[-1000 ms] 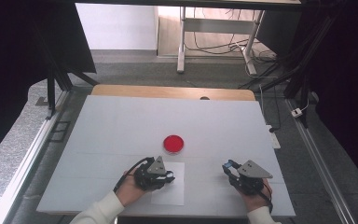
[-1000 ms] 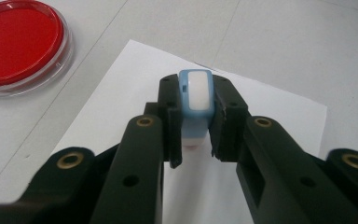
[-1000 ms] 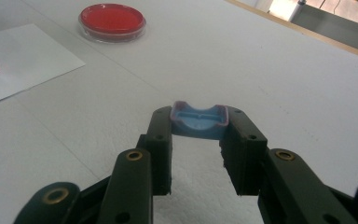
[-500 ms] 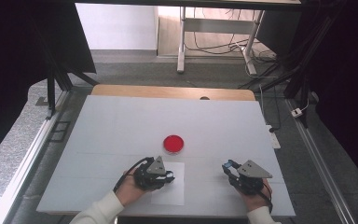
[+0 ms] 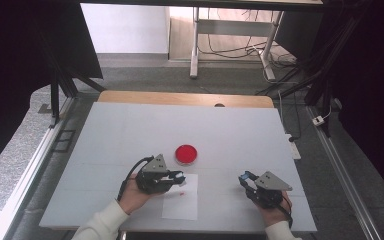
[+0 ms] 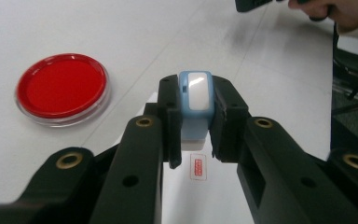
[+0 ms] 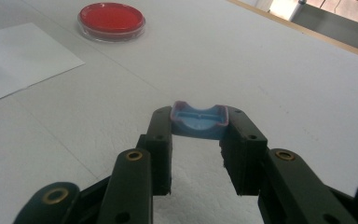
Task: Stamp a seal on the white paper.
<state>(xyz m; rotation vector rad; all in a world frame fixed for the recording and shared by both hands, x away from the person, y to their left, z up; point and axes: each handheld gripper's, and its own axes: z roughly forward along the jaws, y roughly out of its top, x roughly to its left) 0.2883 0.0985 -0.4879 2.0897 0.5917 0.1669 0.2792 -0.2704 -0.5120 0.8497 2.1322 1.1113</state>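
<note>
both hands low at the near edge of the table, each gripper clamped tight

the left gripper (image 5: 179, 177) lies level, pointing toward the person's right, its jaws pressed on a small blue piece (image 6: 196, 100); the left hand (image 5: 132, 196) cups it from behind, white sleeve showing. the right gripper (image 5: 243, 179) points away and to the left, jaws pinching a blue cap-like piece (image 7: 199, 119), with the right hand (image 5: 275, 212) wrapped around its body.

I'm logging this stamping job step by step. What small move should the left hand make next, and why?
Probably carry the stamp across to the blue cap held in the right gripper. The left gripper grips the stamp above the paper, a red print already marks that paper, and the cap faces up, open.
</note>
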